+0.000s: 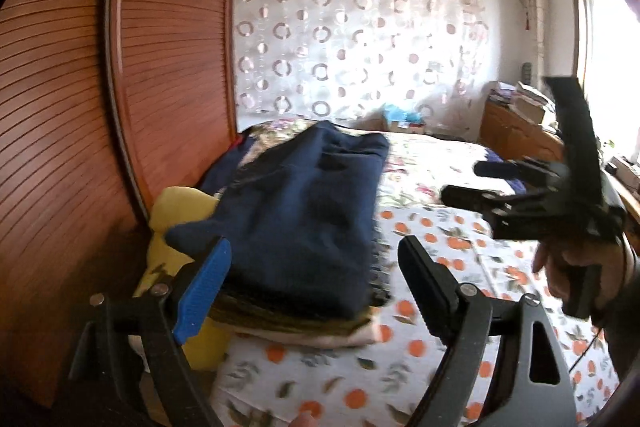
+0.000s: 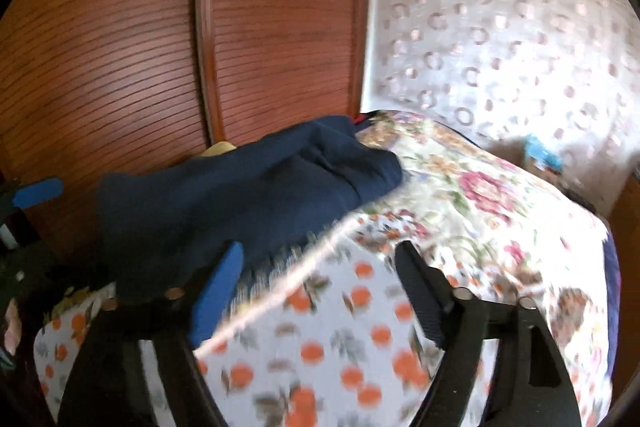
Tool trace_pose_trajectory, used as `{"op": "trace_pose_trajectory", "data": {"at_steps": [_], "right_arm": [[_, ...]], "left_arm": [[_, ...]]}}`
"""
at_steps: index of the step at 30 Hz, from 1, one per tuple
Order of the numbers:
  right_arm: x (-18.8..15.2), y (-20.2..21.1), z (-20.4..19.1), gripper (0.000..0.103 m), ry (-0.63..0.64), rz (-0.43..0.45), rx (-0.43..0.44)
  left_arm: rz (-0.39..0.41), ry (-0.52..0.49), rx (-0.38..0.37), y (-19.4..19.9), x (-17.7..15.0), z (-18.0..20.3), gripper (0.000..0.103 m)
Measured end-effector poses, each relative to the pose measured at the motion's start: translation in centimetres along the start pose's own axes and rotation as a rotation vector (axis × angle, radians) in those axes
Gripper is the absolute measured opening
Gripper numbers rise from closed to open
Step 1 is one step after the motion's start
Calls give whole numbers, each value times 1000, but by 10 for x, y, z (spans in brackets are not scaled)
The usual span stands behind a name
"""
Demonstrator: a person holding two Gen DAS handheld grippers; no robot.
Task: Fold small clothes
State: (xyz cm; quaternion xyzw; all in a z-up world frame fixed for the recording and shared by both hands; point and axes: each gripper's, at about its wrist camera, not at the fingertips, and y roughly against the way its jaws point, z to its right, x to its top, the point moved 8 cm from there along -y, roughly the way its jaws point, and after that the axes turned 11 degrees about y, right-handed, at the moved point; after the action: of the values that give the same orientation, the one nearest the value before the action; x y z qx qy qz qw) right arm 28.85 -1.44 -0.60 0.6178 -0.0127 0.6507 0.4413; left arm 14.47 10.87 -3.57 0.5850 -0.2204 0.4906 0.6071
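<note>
The left gripper (image 1: 312, 279) is held with its jaws spread wide and nothing between them. One finger carries a blue pad (image 1: 204, 291); the other finger (image 1: 424, 283) is black and ribbed. The blue pad is seen against the near left edge of the navy garment (image 1: 304, 219); whether it touches the cloth cannot be told.

The right gripper (image 2: 316, 287) is likewise held agape and empty, with a blue pad (image 2: 218, 297) on one finger and a black finger (image 2: 420, 295) opposite. In the left wrist view the right gripper (image 1: 464, 183) is seen to the right above the bed, apart from the stack, with the hand (image 1: 576, 267) around its handle. In the right wrist view the left gripper's blue pad (image 2: 38, 191) is visible at the far left edge.

The navy garment (image 2: 240, 195) is folded and lies on top of a stack (image 1: 312, 327) of other folded clothes; olive and pale layers are visible beneath it. A yellow item (image 1: 176, 211) is seen just beside the stack on the left.

The stack rests on the sheet (image 1: 400, 379), printed with oranges, near the bed's left edge. Beyond it a floral cover (image 2: 480, 195) is spread. A slatted wooden wardrobe (image 1: 80, 87) stands alongside the bed, and a curtain (image 1: 360, 39) with ring patterns hangs behind. Both views are motion-blurred.
</note>
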Motion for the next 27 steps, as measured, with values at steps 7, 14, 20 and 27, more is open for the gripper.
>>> {"op": "trace_pose_trajectory", "data": {"at_steps": [7,14,20,27], "right_arm": [[-56,96,-5,85,-121,23,-171],[-92,178,-13,85,-238,89,-328],[-101,216,-21,85,-279,131,-443],[-108,213,-38,85,-300,159,-470]], "left_arm": [[-14,-56,-59,13,-20,50,86],[2,-88,-139,34,-24,102,86],[28,-109,-190,65,-25,132,86],[51,-125,-211,89,-24,143,86]]}}
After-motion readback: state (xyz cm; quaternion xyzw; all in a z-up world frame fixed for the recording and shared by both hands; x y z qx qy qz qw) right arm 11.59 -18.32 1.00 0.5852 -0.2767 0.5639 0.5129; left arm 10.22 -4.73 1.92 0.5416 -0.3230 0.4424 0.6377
